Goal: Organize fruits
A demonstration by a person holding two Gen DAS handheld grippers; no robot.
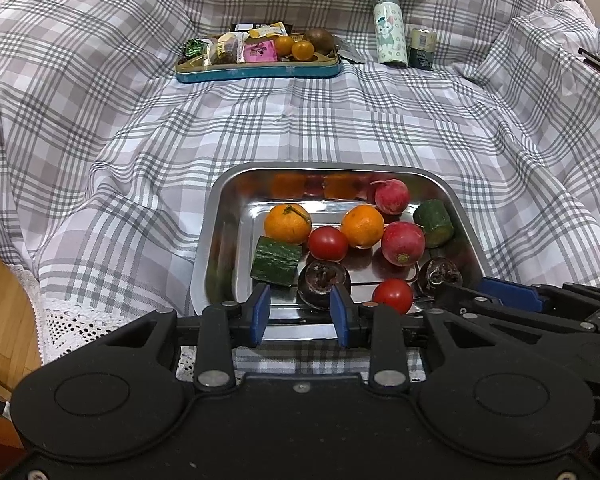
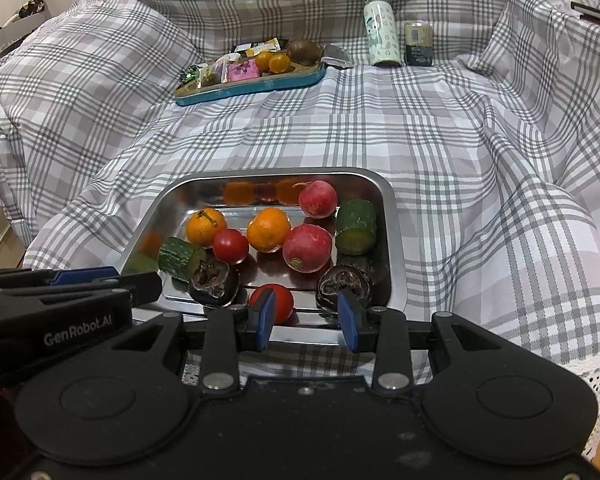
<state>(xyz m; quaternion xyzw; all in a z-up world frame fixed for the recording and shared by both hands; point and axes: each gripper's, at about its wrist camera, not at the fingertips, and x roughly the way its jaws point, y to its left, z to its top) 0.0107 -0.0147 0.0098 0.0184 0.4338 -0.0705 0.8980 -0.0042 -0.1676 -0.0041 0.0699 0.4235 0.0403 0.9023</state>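
A steel tray [image 1: 324, 168] lies on the checked cloth. It holds two oranges [image 1: 287, 223], two tomatoes [image 1: 328, 243], two red radishes [image 1: 403, 243], two cucumber pieces [image 1: 276, 261] and two dark mangosteens [image 1: 324, 280]. My left gripper [image 1: 300, 306] hovers over the tray's near edge, its blue pads a narrow gap apart with nothing between them. My right gripper [image 2: 306, 314] hangs beside it to the right, above the near tomato [image 2: 276, 300], also slightly apart and empty. Each gripper shows at the edge of the other's view.
At the back stands a teal tray [image 1: 260, 70] with snack packets, two small oranges [image 1: 302, 50] and a kiwi [image 1: 319, 40]. A patterned bottle [image 1: 390, 32] and a small can [image 1: 422, 48] stand to its right. Wooden floor [image 1: 4, 320] shows at the left.
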